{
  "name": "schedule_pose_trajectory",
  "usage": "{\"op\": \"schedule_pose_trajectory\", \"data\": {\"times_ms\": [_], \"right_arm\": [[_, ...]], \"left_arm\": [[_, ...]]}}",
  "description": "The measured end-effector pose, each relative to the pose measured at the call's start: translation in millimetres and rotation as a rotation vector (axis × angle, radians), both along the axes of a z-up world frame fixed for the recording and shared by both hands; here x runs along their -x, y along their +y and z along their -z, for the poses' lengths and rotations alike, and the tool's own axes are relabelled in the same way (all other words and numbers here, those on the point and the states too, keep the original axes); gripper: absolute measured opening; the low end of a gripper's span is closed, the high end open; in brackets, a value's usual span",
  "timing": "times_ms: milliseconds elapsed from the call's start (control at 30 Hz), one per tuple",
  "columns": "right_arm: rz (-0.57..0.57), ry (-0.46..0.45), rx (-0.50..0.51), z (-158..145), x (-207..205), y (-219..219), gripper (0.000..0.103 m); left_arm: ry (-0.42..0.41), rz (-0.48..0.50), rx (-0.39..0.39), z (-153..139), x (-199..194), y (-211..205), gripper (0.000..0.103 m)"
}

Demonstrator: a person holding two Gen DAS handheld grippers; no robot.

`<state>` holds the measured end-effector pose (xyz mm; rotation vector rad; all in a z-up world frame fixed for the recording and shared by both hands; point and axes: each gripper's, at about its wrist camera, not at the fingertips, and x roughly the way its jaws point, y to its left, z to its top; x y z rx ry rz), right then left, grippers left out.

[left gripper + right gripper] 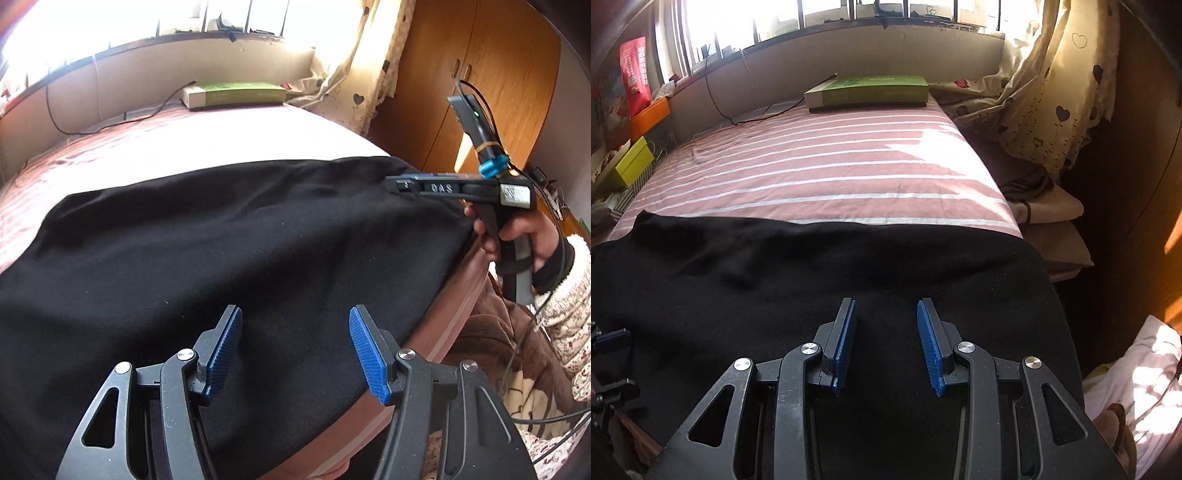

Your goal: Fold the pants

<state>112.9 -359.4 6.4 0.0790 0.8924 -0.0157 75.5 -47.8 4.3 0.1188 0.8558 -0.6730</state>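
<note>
Black pants [203, 240] lie spread flat across the near end of a bed with a pink striped sheet [221, 136]. My left gripper [295, 310] hovers over the pants near the bed's front edge, blue pads wide apart and nothing between them. In the left wrist view the right gripper [397, 184] comes in from the right, held by a hand [532, 236], with its tip over the pants' far right corner. In its own view the right gripper [886, 302] stands partly open above the pants [775, 280], with only cloth below it.
A green box [871, 90] lies at the far end of the bed [812, 166] under the window. A heart-print curtain [1045, 110] and folded bedding [1052, 221] are at the right. Small boxes [631, 166] crowd the left side. A wooden wardrobe [498, 74] stands at the right.
</note>
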Motion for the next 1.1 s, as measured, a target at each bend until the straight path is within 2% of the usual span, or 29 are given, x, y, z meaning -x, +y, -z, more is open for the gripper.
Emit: {"op": "schedule_pose_trajectory", "data": {"times_ms": [200, 367, 467, 567, 767, 933, 1100], "right_arm": [[0.073, 0.035, -0.010, -5.6, -43.2, -16.8, 0.036], [0.071, 0.038, -0.037, -9.2, -52.6, -23.5, 0.036], [0.050, -0.027, -0.046, -21.8, -31.4, -28.4, 0.036], [0.006, -0.041, -0.107, -24.7, -4.3, -32.2, 0.036], [-0.021, -0.047, -0.009, -6.2, 48.9, -27.1, 0.036], [0.029, -0.126, -0.062, 1.5, 89.0, -34.0, 0.036], [0.014, -0.148, -0.035, 0.5, 113.7, -32.5, 0.036]], "left_arm": [[-0.011, 0.027, -0.027, 0.8, 7.8, -7.4, 0.084], [-0.023, 0.077, -0.020, -10.7, 5.1, -19.9, 0.084], [-0.052, 0.113, -0.011, -21.5, -0.9, -32.3, 0.084], [-0.022, 0.123, 0.012, -25.1, -21.3, -46.8, 0.084], [0.031, 0.135, 0.067, -22.7, -53.4, -76.7, 0.085], [0.110, 0.078, 0.073, -9.1, -69.7, -84.5, 0.085], [0.100, 0.066, 0.048, -9.6, -74.1, -92.4, 0.085]]}}
